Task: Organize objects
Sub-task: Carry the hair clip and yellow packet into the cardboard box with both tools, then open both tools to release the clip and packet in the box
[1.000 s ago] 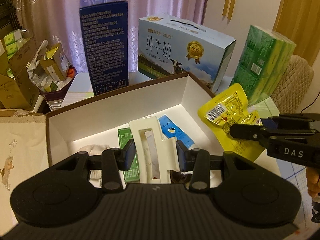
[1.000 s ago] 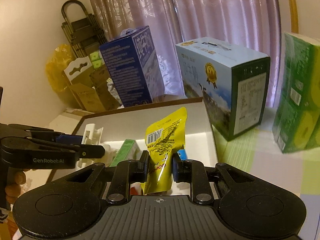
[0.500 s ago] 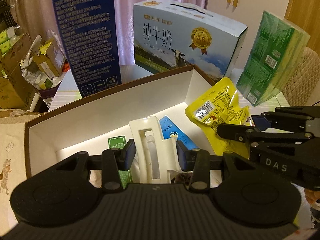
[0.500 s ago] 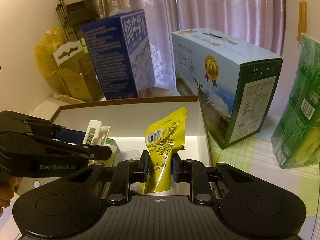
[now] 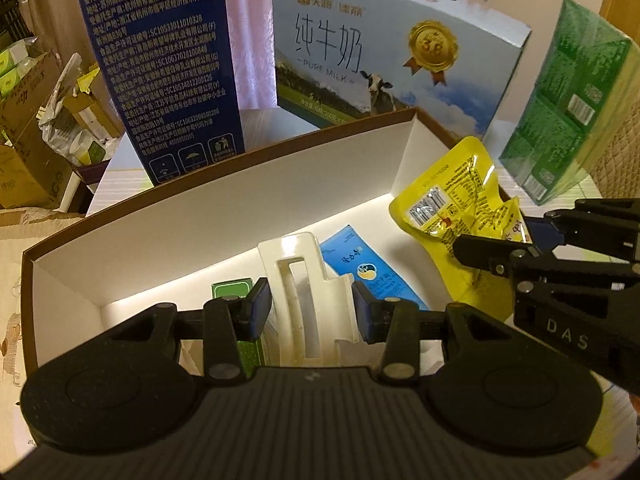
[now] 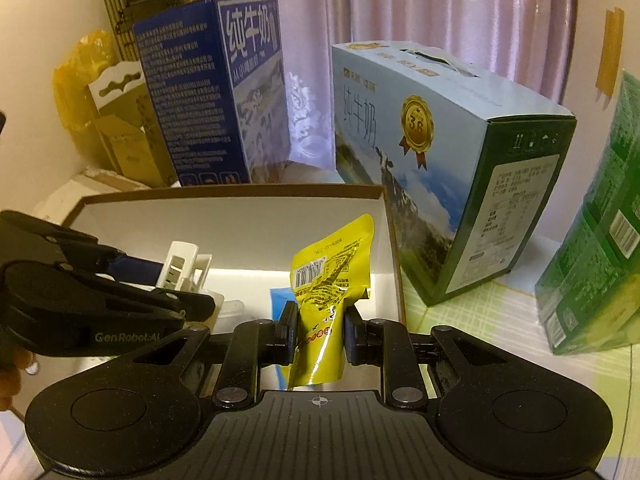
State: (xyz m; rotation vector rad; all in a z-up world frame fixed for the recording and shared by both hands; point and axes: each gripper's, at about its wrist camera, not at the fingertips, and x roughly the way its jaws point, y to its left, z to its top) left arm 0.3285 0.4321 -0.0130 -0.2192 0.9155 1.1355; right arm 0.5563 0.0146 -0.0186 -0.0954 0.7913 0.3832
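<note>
Right fingers (image 6: 318, 334) pinch the yellow pouch (image 6: 326, 280) upright over the box (image 6: 240, 216), near its right wall; left fingers (image 5: 312, 314) pinch a white holder (image 5: 308, 296) upright mid-box

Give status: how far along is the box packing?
Done: blue sachet and green packet lie in the white-lined cardboard box. In hand: left tongs grip a white plastic holder, right tongs a yellow foil pouch. Left: release both inside.

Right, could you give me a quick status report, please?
Left gripper shut on white plastic holder. Right gripper shut on yellow snack pouch. Both above open box; nothing blocking.
</note>
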